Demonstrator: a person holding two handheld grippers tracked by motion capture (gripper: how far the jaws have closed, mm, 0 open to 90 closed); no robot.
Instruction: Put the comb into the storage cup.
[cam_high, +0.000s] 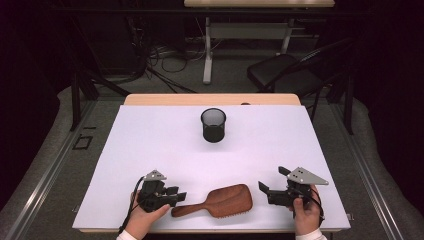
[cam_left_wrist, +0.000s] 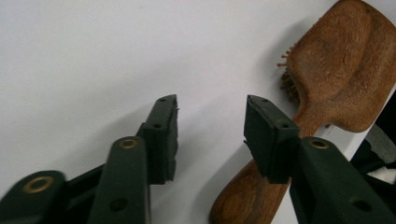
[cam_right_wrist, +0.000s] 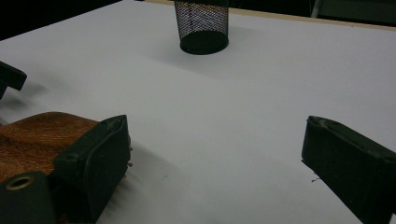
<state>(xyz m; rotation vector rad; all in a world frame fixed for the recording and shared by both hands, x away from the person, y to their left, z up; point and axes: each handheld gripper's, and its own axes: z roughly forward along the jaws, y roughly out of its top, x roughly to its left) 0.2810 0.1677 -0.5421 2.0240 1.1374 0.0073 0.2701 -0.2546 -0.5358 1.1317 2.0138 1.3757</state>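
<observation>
A wooden hairbrush (cam_high: 227, 200) lies bristles down near the table's front edge, its handle pointing left. My left gripper (cam_high: 176, 195) is at the end of that handle. In the left gripper view its jaws (cam_left_wrist: 212, 105) stand apart with bare table between them, and the hairbrush (cam_left_wrist: 341, 79) handle runs under the right-hand jaw without being pinched. My right gripper (cam_high: 272, 180) is just right of the brush head, jaws spread wide. In the right gripper view the hairbrush (cam_right_wrist: 32, 140) sits behind one jaw of the gripper (cam_right_wrist: 217, 126), and nothing lies between the jaws.
A black mesh cup (cam_high: 213, 125) stands upright at the middle back of the white table top (cam_high: 150, 145), also in the right gripper view (cam_right_wrist: 202, 25). Beyond the table are a black chair (cam_high: 285, 72), another desk's legs and floor cables.
</observation>
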